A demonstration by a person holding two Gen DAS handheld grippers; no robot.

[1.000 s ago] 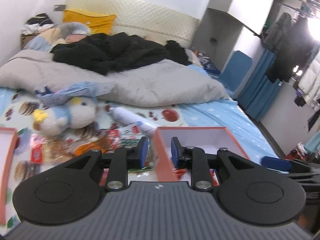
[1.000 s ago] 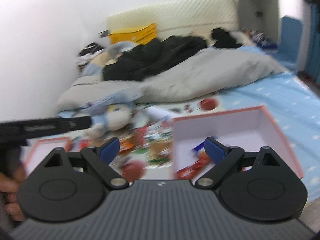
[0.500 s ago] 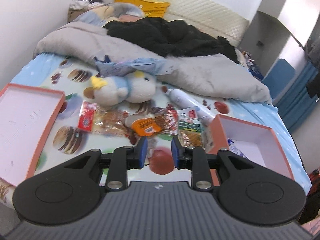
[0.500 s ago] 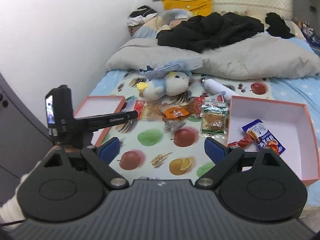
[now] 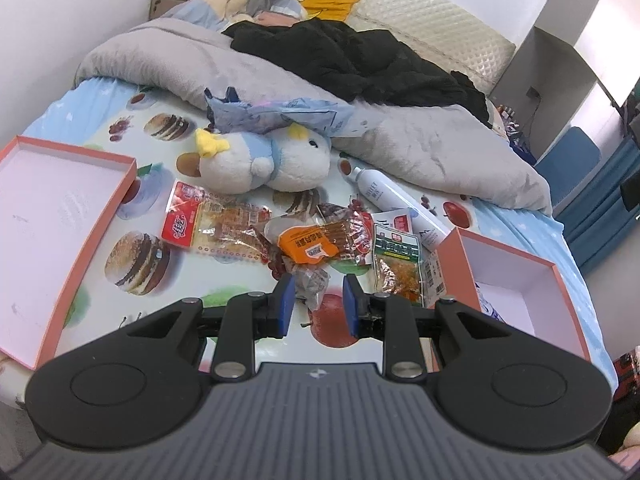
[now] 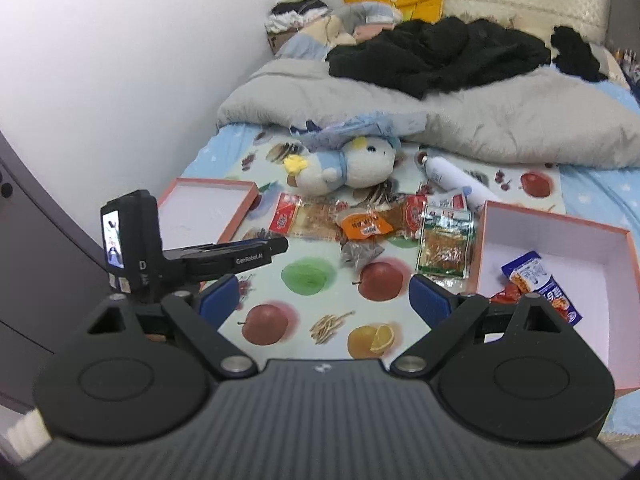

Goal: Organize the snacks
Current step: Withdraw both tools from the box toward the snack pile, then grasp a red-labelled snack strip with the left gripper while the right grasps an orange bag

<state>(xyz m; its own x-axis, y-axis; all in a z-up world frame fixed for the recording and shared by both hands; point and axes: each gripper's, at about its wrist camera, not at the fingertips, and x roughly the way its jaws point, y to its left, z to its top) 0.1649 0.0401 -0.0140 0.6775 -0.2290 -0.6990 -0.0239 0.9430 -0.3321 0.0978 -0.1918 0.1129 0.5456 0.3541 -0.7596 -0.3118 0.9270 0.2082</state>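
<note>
Several snack packets lie on the fruit-print sheet: a red-and-clear biscuit pack point(image 5: 212, 226), an orange packet point(image 5: 306, 244), a green-topped packet point(image 5: 396, 266) and a small grey wrapper point(image 5: 314, 282). The pink box point(image 5: 520, 276) stands to the right; the right wrist view shows it point(image 6: 556, 236) holding a blue packet point(image 6: 536, 280) and a red one. My left gripper point(image 5: 316, 306) hovers over the grey wrapper, open a little and empty. My right gripper point(image 6: 324, 298) is wide open and empty above the sheet. The left gripper also shows in the right wrist view point(image 6: 276, 246).
The box lid point(image 5: 48, 216) lies at the left. A plush penguin point(image 5: 264, 160), a white spray can point(image 5: 380, 192), a grey duvet point(image 5: 400, 136) and black clothes point(image 5: 360, 60) lie beyond the snacks. The wall runs along the left.
Both grippers have pulled back and tilted down from the box toward the snack pile. The left gripper moved left to the grey wrapper and opened a little wider.
</note>
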